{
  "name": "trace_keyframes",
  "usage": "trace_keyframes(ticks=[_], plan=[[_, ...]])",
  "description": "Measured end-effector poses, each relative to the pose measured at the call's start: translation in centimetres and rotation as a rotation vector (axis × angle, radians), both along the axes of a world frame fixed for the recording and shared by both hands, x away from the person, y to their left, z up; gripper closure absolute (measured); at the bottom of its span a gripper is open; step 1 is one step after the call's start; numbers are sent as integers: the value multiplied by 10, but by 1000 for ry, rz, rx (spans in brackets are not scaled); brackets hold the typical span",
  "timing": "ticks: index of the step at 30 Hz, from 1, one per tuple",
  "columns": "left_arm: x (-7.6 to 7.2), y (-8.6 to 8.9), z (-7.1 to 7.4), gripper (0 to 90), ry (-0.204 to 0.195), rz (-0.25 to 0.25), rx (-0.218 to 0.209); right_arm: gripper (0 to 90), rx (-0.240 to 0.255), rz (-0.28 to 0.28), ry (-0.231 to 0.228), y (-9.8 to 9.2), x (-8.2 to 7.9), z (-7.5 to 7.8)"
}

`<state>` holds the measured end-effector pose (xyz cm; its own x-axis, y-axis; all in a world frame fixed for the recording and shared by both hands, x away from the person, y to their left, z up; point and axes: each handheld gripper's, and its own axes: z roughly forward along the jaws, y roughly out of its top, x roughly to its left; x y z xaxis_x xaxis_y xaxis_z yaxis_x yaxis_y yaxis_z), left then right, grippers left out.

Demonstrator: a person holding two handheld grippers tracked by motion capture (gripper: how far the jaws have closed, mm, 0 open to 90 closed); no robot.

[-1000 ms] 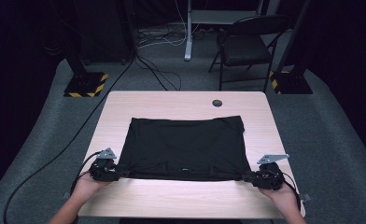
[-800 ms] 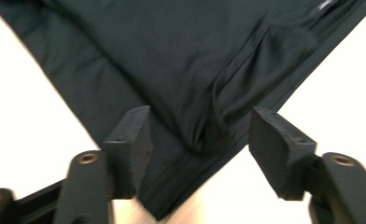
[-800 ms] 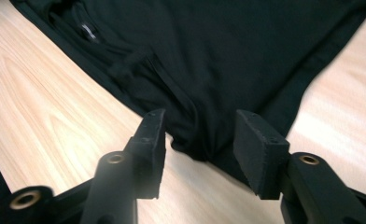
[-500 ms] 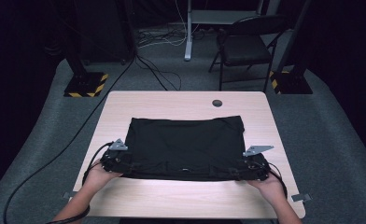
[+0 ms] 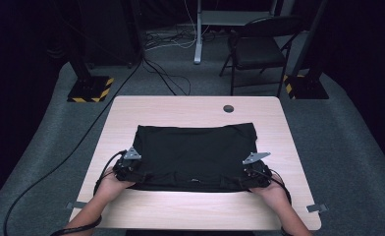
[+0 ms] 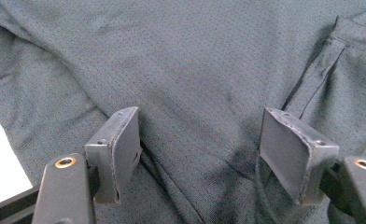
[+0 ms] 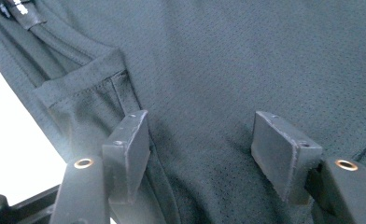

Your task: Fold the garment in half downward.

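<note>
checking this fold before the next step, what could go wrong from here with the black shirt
1. Both claws stand open over the black shirt, the left claw and right claw having just been opening; closing here may pinch only the top layer.
2. The cloth bunches in a ridge by the left claw, so a crease could get pressed in.
3. The shirt's near edge lies close to the table front, so a pull toward the person might drag it off.

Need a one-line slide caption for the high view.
Black shirt spread flat on a wooden table; left claw and right claw open at its near corners.
</note>
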<state>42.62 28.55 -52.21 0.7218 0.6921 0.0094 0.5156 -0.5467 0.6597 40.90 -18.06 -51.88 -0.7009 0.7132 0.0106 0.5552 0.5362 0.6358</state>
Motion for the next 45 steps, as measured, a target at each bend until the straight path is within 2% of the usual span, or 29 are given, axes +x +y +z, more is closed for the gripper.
trace_keyframes(ticks=[3,6,9,11,15,19,22,26,29,33,37,42,45], plan=[[-9,1,0,282,13,-18,-1,334,-14,22,12,-1,-10,1],[-18,1,4,279,33,-42,18,310,-34,31,28,-1,-21,2],[-21,1,9,278,26,-51,15,302,-17,28,26,-2,-27,6],[-16,-1,11,275,23,-45,7,296,-7,15,17,-1,-25,9],[-1,-9,12,265,15,-27,-23,282,22,-14,16,7,-7,10],[13,-19,7,259,6,-18,-40,282,19,-26,6,17,10,4],[19,-21,0,252,10,-12,-48,281,28,-43,-9,20,15,1],[17,-22,-4,237,-29,-22,-36,237,8,-29,-30,24,14,-4],[12,-23,-7,224,-52,-10,-36,188,-7,-28,-43,26,10,-6],[9,-25,-7,220,-48,15,-37,143,2,-45,-47,26,7,-8],[7,-24,-9,194,-58,1,-53,127,19,-38,-61,24,4,-10],[4,-24,-9,151,-47,-24,-37,108,15,-40,-57,25,2,-11],[2,-27,-6,148,-24,-36,-12,107,15,-34,-60,25,0,-11]])
